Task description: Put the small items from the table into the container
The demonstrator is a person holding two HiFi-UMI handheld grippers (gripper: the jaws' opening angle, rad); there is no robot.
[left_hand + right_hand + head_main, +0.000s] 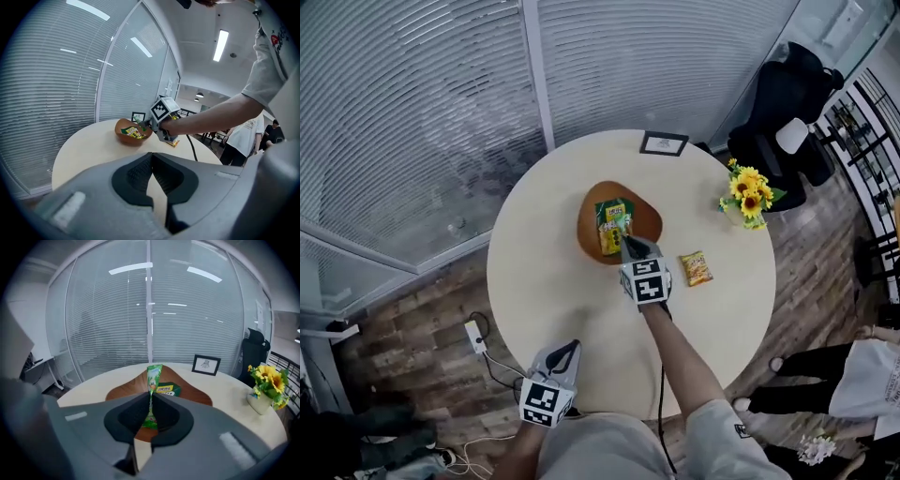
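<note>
1. Near the front edge of the round desk [534, 281], the left gripper [570, 349] hangs idle, its jaws pressed together on nothing
2. At the desk's centre sits the brown wooden bowl [589, 208], the container, with yellow-and-green snack packets [610, 228] already lying inside
3. Over the bowl's near side, the right gripper [628, 244] has its jaws clenched on a slim green sachet [153, 376] that stands upright between them. The step in hand looks to be the drop-off, and the next move calls for parting the jaws with the sachet well inside the rim
4. Just right of that gripper, an orange snack packet [697, 268] lies flat on the desk, outside the bowl. It is probably the next pick, and one needing a low pinch on a thin edge
5. Farther right, a vase of sunflowers [750, 195] stands near the desk's edge, apart from the work
</note>
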